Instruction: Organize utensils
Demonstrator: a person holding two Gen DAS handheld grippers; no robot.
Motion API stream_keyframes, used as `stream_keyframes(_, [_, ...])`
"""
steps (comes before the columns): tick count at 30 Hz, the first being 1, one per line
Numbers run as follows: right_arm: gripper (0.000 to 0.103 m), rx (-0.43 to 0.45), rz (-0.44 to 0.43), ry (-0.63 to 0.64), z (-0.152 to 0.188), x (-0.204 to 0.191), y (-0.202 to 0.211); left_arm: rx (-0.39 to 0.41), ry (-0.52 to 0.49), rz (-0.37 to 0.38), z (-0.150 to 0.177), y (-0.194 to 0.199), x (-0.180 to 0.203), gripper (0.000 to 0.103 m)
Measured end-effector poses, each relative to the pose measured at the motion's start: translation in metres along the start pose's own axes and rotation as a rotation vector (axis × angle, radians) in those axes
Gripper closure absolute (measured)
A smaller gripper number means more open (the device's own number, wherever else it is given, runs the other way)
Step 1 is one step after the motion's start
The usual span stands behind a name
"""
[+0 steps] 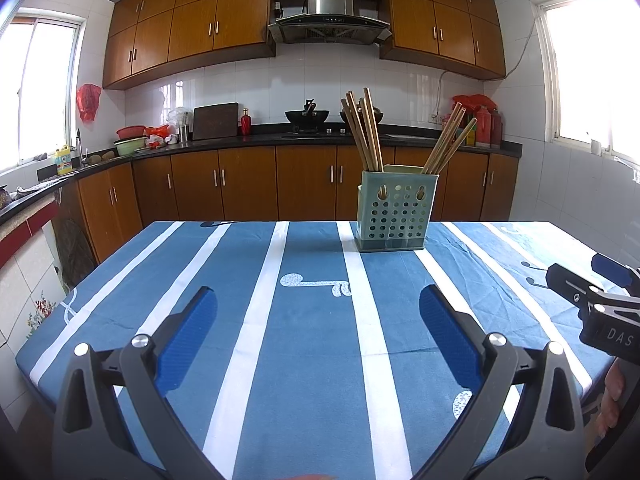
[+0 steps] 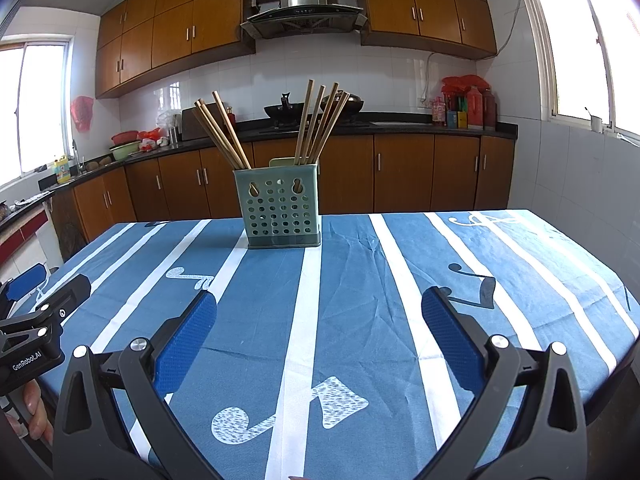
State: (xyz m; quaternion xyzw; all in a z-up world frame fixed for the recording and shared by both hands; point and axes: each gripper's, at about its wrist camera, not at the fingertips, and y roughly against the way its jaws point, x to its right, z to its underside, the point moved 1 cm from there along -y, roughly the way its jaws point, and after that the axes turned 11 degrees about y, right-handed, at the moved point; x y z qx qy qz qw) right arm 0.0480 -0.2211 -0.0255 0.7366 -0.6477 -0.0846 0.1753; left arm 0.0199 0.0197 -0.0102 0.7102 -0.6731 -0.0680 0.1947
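Utensil holder [image 2: 280, 210] stands upright on the bench [image 2: 360, 280], toward its far edge. Two bundles of chopsticks stand in the holder: left bundle [image 2: 222, 136] in the left compartment, leaning left; right bundle [image 2: 318, 124] in the right compartment, leaning right. Left gripper [image 1: 318, 312] and right gripper [image 2: 319, 312] hover over the near part of the bench, side by side, fingers spread wide, nothing between them. Holder lies ahead of both. Behind the bench: counter [image 2: 400, 126] with a wok [image 2: 282, 111], cabinets below and above.
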Motion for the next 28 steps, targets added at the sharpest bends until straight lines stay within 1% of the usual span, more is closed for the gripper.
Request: stream_keyframes(28, [0.002, -0.004, 0.0, -0.004, 0.0013, -0.0025, 0.0006, -0.009, 0.006, 0.001, 0.0002, -0.0017, -0.0018, 0.004])
